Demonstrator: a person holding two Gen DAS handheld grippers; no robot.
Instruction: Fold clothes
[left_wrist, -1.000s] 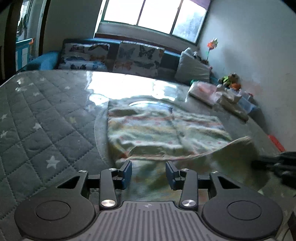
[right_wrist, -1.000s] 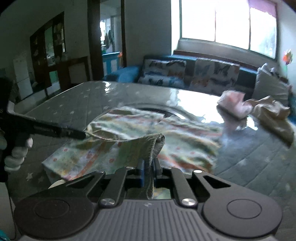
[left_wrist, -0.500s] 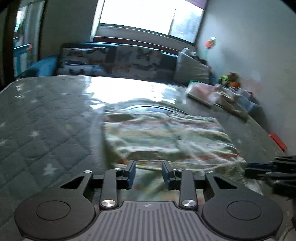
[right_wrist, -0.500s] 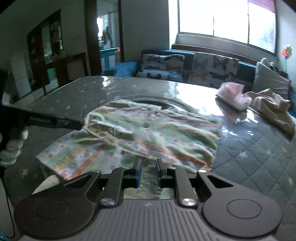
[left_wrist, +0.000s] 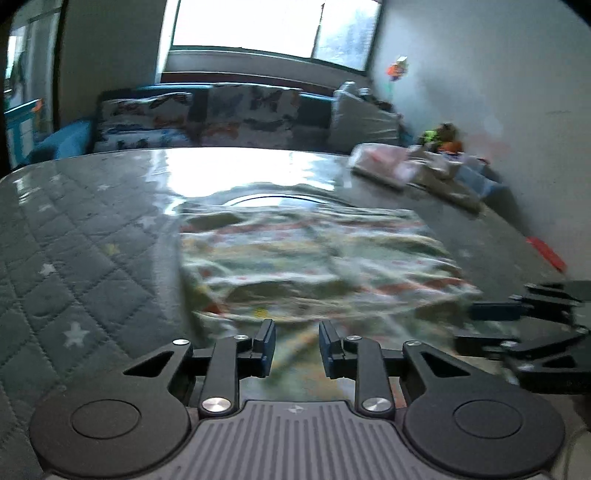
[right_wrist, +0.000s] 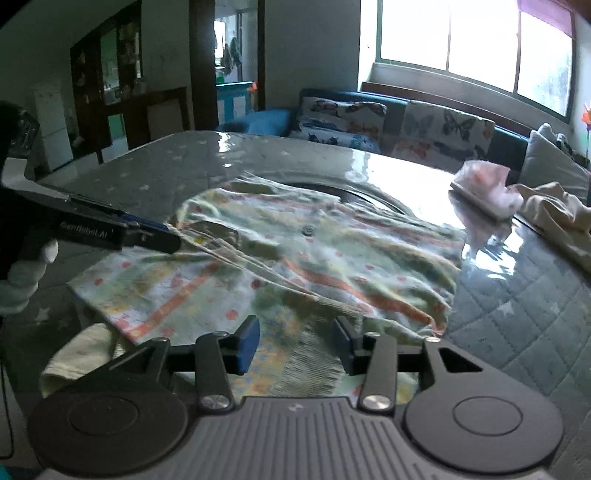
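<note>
— What's in front of you?

— Biggest thing first: the desk, covered in grey quilted cloth with small stars and a glossy sheet over the top. Behind it I see a sofa with butterfly cushions under a bright window.

— And the clothes?

— The patterned garment, pale green with orange stripes and dots, lies spread over the middle of the desk, its near part folded back on itself. A pink bundle and a cream cloth sit well apart from it at the far right edge.

— Your left side?

— My left hand-held gripper hangs over the garment's near-left edge – its jaws are closing, but the pads still stand apart with cloth beneath them, nothing pinched. From the right wrist view it reaches in from the left, and a gloved hand is on its handle.

— Right side?

— My right hand-held gripper is opening, released; a ribbed hem of the garment lies between and below the blue pads, touching neither that I can see.
</note>
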